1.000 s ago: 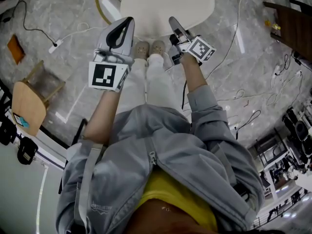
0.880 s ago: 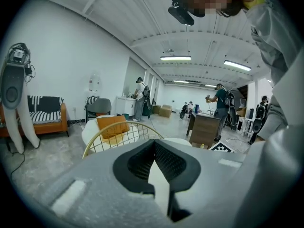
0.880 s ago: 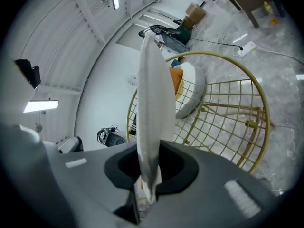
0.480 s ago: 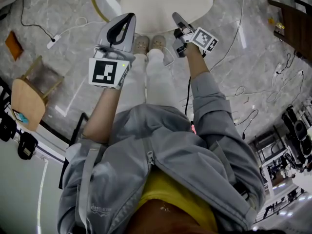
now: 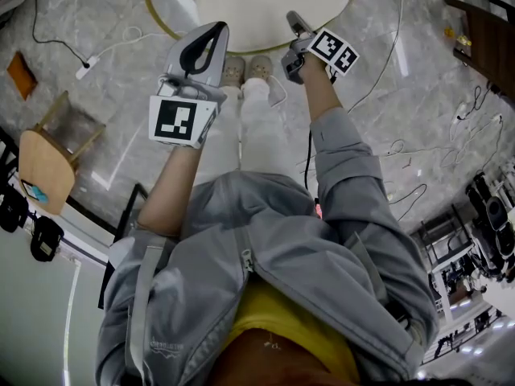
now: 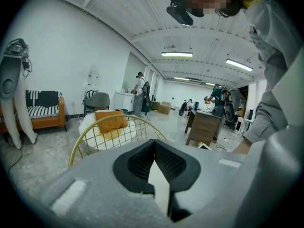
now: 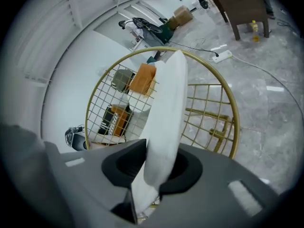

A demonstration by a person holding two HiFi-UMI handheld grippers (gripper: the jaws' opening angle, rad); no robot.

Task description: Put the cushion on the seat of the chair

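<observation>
Plainly gripping the cushion (image 5: 273,2) by its near edge, 1 gripper at each side. From the head view: pale, round, spread over the chair (image 5: 153,13) inside the gold hoop, just beyond the shoes (image 5: 245,71). Resting on the seat or hanging just above it, impossible to tell. Left gripper (image 5: 213,32): clenched on a thin white sliver of that edge. Right gripper (image 5: 294,22): opening its jaws at this moment, yet with a thick fold of cushion between them, squeezed narrow there. Judged soft and light, likely to bend and sag under a pinch rather than hold flat, with a matte cover unlikely to slip. Best taken at the rim, at 2 places well apart, so as to keep the disc level. Nothing fragile to fear. Worth letting go fully only once settled flat within the wire frame.
</observation>
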